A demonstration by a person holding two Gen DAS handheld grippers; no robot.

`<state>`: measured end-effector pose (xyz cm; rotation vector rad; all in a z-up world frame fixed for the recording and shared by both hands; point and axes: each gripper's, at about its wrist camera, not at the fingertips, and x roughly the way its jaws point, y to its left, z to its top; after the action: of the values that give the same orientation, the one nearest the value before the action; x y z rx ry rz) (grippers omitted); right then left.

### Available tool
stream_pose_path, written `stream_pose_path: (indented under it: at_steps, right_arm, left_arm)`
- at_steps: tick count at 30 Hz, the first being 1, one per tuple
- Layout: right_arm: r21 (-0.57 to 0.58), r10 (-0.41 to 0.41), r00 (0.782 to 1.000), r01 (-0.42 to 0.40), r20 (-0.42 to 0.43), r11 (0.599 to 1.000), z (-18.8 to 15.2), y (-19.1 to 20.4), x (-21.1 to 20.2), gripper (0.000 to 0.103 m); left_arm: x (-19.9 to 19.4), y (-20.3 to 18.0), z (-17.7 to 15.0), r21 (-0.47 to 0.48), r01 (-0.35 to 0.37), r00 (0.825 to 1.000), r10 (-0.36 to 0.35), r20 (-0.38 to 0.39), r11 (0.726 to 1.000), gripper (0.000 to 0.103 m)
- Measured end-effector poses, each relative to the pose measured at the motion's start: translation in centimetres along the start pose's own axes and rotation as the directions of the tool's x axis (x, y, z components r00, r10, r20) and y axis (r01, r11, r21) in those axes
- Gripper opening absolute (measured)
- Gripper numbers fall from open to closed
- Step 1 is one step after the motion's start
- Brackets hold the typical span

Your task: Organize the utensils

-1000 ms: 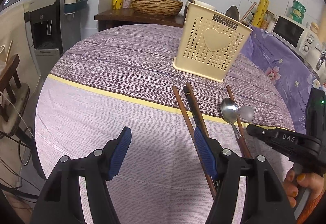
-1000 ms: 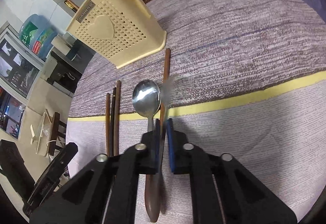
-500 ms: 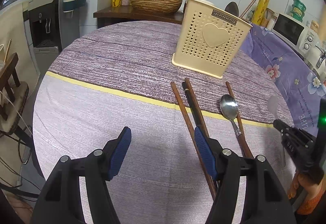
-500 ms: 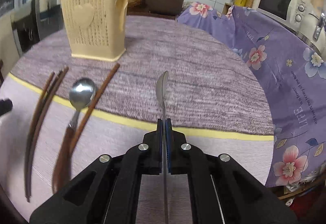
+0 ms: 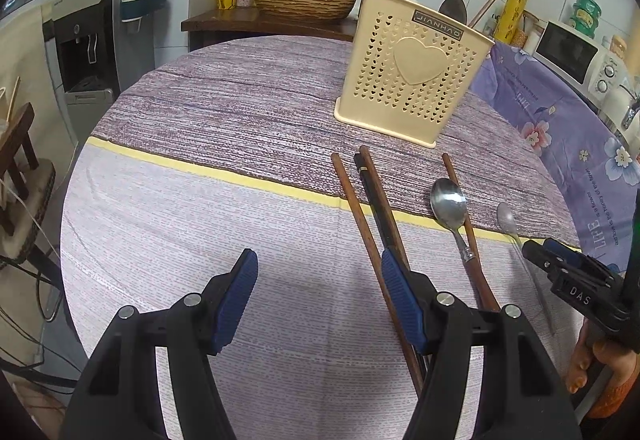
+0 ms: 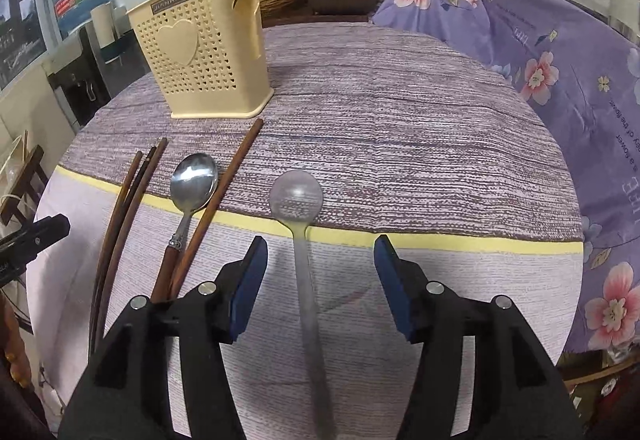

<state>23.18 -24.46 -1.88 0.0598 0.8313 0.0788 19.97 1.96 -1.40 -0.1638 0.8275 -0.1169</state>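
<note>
Right tongs (image 6: 318, 282) just opening, spoon (image 6: 298, 207) unheld

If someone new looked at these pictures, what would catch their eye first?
Probably the cream utensil holder with its heart pattern, standing at the far side of the round table. Next, the pale spoon lying between the open right gripper, whose jaws have just been opening. Left of it lie a steel spoon and brown chopsticks.

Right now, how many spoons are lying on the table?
2. The shiny spoon with a brown handle lies among the chopsticks; the pale blurred spoon lies between the open right tongs. The holder may hide more.
</note>
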Motion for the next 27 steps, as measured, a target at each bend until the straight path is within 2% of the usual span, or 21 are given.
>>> stream_pose_path:
  at_steps: [3, 6, 13, 18, 25, 27]
  right_arm:
    - [-0.062, 0.016, 0.999, -0.019, -0.05, 0.998, 0.3, 0.7, 1.1, 0.056]
    - [-0.106, -0.005, 0.998, -0.002, -0.068, 0.994, 0.9, 1.3, 2.2, 0.056]
    - [-0.105, -0.006, 0.997, -0.003, -0.082, 0.994, 2.4, 1.4, 3.4, 0.053]
    - [-0.095, -0.018, 0.996, 0.01, -0.084, 0.995, 2.8, 1.6, 3.7, 0.052]
    - [-0.081, -0.029, 0.996, 0.022, -0.084, 0.996, 2.8, 1.7, 3.7, 0.052]
    - [-0.081, -0.033, 0.996, 0.026, -0.087, 0.996, 2.8, 1.8, 3.7, 0.052]
  left_arm:
    - [0.2, -0.1, -0.1, 0.002, -0.002, 1.0, 0.002, -0.005, 1.0, 0.063]
    - [0.2, -0.2, -0.2, 0.006, -0.003, 1.0, 0.003, -0.009, 1.0, 0.063]
    - [1.0, -0.5, 0.3, 0.026, -0.009, 0.999, 0.01, -0.035, 1.0, 0.063]
    - [3.2, -1.9, 1.8, 0.068, -0.022, 0.997, 0.027, -0.069, 0.997, 0.053]
    - [6.5, -2.8, 3.7, 0.07, -0.044, 0.991, 0.052, -0.121, 0.997, 0.037]
    - [7.0, -3.1, 4.1, 0.094, -0.08, 0.989, 0.09, -0.114, 0.992, 0.035]
